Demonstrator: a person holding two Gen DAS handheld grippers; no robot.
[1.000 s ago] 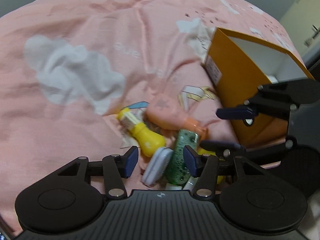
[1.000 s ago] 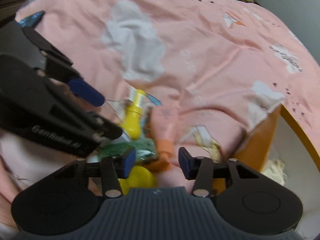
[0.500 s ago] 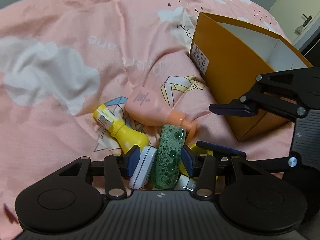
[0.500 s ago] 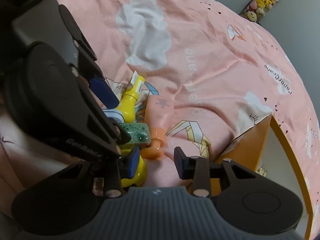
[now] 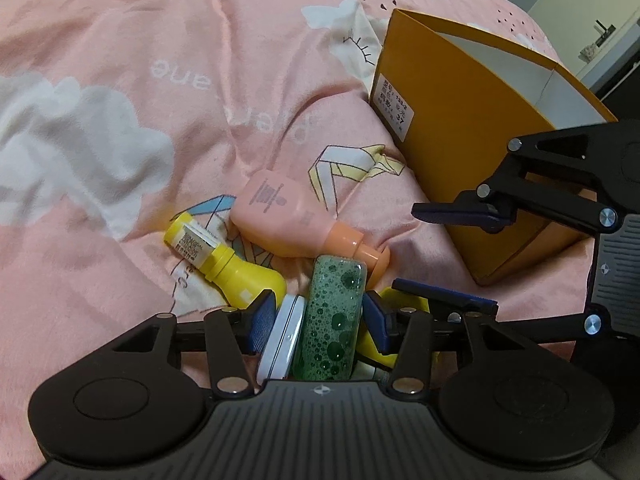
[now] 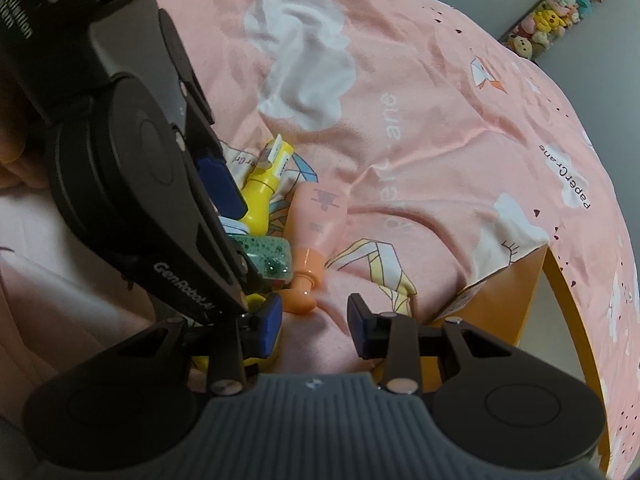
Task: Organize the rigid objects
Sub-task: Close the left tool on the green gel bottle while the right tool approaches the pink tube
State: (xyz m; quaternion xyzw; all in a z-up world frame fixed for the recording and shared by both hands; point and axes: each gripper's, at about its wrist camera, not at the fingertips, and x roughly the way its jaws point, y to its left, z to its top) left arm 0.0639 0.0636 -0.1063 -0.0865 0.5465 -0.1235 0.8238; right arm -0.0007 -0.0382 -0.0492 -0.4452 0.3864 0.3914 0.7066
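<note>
L gripper [image 5: 320, 316] straddles green bar [image 5: 334, 320] + white tin [image 5: 282, 338] on bed; jaws just closing, not yet clamped. Bar's long axis runs along fingers. R gripper [image 6: 316, 328] apart, empty.

The left gripper [image 5: 320, 318] points steeply downward, its jaws part-open with blue pads [image 5: 262, 316] standing close on either side of what lies between them (whether the pads press cannot be told). The right gripper [image 6: 316, 326] also tilts steeply down, just beside the left one; its jaws have just been closing, with nothing gripped between them, only a gap.
</note>
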